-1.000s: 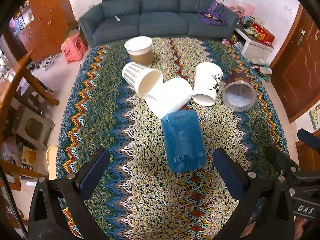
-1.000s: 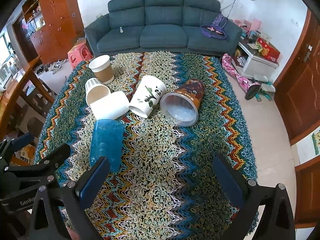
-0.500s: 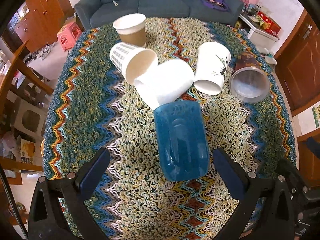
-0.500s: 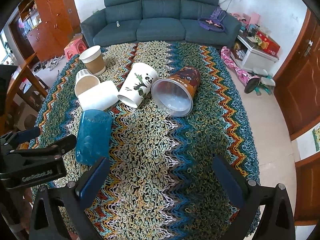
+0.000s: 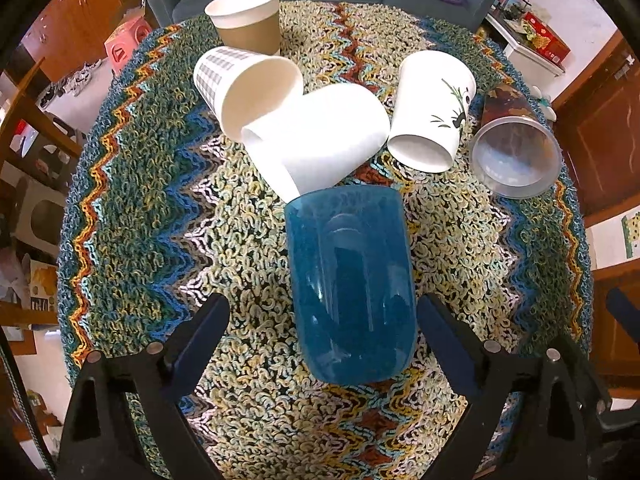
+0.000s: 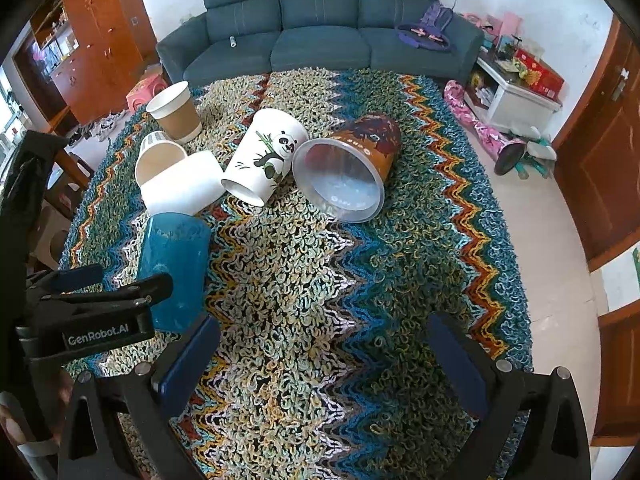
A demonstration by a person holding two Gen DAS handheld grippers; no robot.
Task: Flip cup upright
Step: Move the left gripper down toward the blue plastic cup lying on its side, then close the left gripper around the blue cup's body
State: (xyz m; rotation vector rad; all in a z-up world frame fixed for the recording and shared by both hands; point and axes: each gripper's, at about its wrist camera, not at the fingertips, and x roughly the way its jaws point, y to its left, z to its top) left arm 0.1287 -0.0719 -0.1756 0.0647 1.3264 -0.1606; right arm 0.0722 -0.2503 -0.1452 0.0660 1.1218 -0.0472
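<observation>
The blue cup [image 5: 350, 288] lies on its side on the zigzag rug [image 5: 136, 208], base nearest, between the spread fingers of the left gripper [image 5: 322, 332]. Judged light, rigid, slick plastic (likely to skid); grip mid-body. The right gripper [image 6: 320, 364] stands apart, fingers open, empty.

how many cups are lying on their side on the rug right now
5: blue cup nearest the left gripper, plain white cup, checked cup, panda cup, brown printed cup. The kraft cup stands upright.

A home living room: blue-grey sofa [image 6: 320, 40], wooden cabinets [image 6: 96, 48], toys, shaggy zigzag cloth [image 6: 320, 280].
</observation>
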